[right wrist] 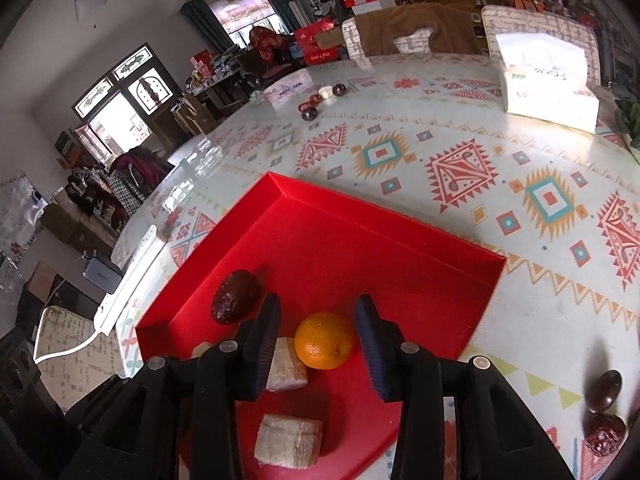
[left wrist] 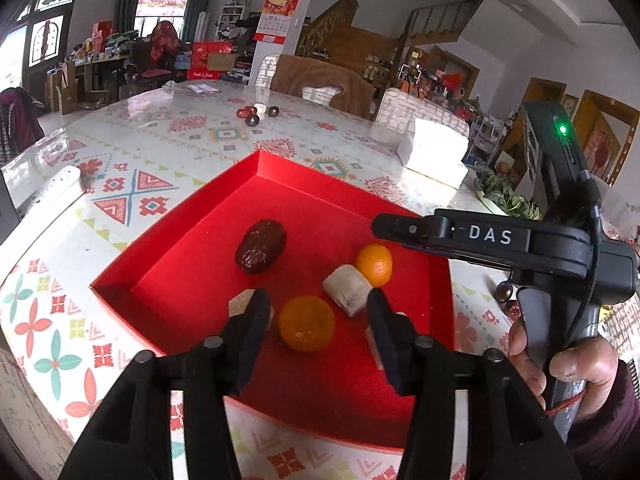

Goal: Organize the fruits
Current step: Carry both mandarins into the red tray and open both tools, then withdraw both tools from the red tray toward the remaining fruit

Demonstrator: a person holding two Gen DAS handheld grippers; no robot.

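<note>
Inside the red tray (left wrist: 188,240), an orange (left wrist: 306,323) sits between the open left gripper (left wrist: 318,334) pads, apparently untouched. Farther right, the right gripper (right wrist: 316,344) is open too, a second orange (right wrist: 325,340) lying between its fingers, clear of both. A date (left wrist: 260,246) and pale chunks (left wrist: 347,290) lie nearby on the tray floor.

Light: bright daylight from far windows (left wrist: 160,4), blown white | Glare: sheen on the glossy desk (right wrist: 208,148), tissue box (right wrist: 548,88) washed out | Shadows: soft and short under the fruit | Focus: sharp centre, near fingers (left wrist: 256,336) slightly soft | Distortion: strong fisheye bend, dark corners
</note>
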